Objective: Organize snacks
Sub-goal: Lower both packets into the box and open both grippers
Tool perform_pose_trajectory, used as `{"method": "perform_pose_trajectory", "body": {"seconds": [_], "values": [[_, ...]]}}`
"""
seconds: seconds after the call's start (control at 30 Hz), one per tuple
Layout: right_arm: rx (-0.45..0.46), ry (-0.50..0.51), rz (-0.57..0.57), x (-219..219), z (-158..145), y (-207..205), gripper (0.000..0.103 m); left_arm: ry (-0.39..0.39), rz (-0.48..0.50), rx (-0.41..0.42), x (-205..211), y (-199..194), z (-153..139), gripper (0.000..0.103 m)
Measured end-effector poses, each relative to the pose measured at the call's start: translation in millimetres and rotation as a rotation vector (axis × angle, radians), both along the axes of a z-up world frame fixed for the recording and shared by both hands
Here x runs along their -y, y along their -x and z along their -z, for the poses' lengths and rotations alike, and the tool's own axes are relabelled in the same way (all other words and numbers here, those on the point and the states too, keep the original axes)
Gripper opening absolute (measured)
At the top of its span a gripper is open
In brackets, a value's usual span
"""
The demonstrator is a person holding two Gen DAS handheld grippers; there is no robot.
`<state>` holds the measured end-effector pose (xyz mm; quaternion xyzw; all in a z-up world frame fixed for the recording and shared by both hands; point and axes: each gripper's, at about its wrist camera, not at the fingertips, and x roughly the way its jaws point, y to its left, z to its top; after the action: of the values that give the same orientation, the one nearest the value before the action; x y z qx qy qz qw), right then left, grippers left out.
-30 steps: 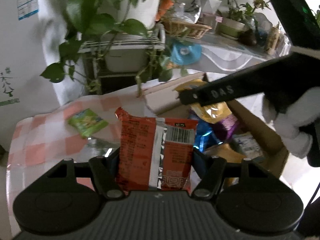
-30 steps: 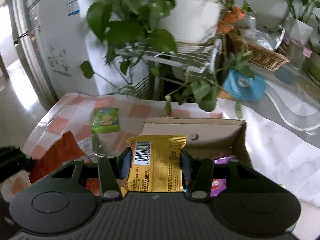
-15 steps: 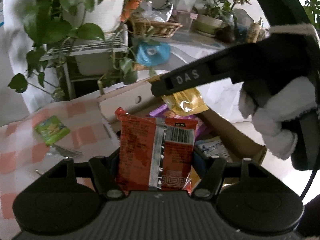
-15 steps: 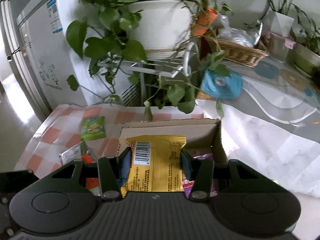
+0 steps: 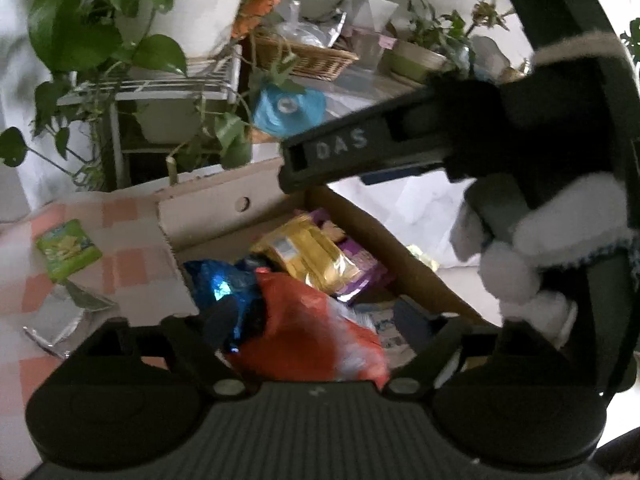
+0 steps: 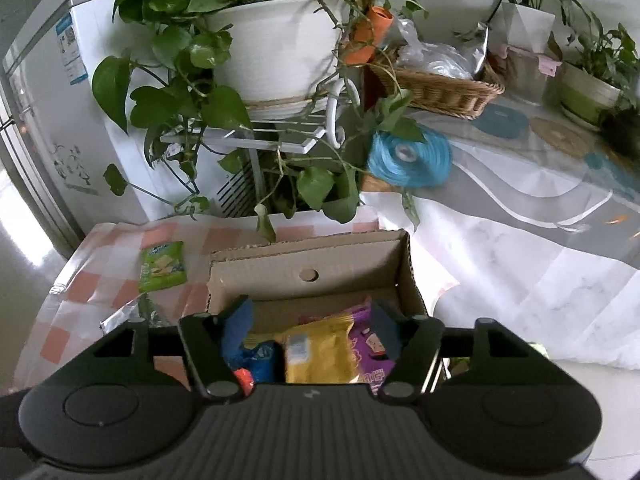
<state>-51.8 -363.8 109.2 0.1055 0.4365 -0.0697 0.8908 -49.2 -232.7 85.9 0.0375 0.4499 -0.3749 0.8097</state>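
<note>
Both grippers tilt down over the cardboard box (image 6: 304, 276); left gripper (image 5: 320, 332) and right gripper (image 6: 308, 332) jaws have just been opening.

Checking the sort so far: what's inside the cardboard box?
Inside the cardboard box: a yellow packet, purple packet, blue packet and red packet. Anything beneath them is covered.

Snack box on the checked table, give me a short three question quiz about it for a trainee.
1. True or false: the cardboard box is empty.
2. Which packet lies outside the box on the checked cloth? A) green packet B) purple packet C) yellow packet
3. Fill in: the red packet sits between the jaws of the ____ tool.

Key: 1 false, it holds several packets. 2 A. 3 left; its jaws have just been opening, and the pads look clear of the packet.
</note>
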Motion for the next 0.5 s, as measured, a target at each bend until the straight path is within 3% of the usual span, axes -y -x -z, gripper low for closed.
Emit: {"method": "perform_pose_trajectory", "body": {"seconds": [0.5], "values": [[0.017, -0.019, -0.059, -17, -1, -7, 0.077, -0.045, -0.057, 0.033, -66, -10, -10, 0.088]]}}
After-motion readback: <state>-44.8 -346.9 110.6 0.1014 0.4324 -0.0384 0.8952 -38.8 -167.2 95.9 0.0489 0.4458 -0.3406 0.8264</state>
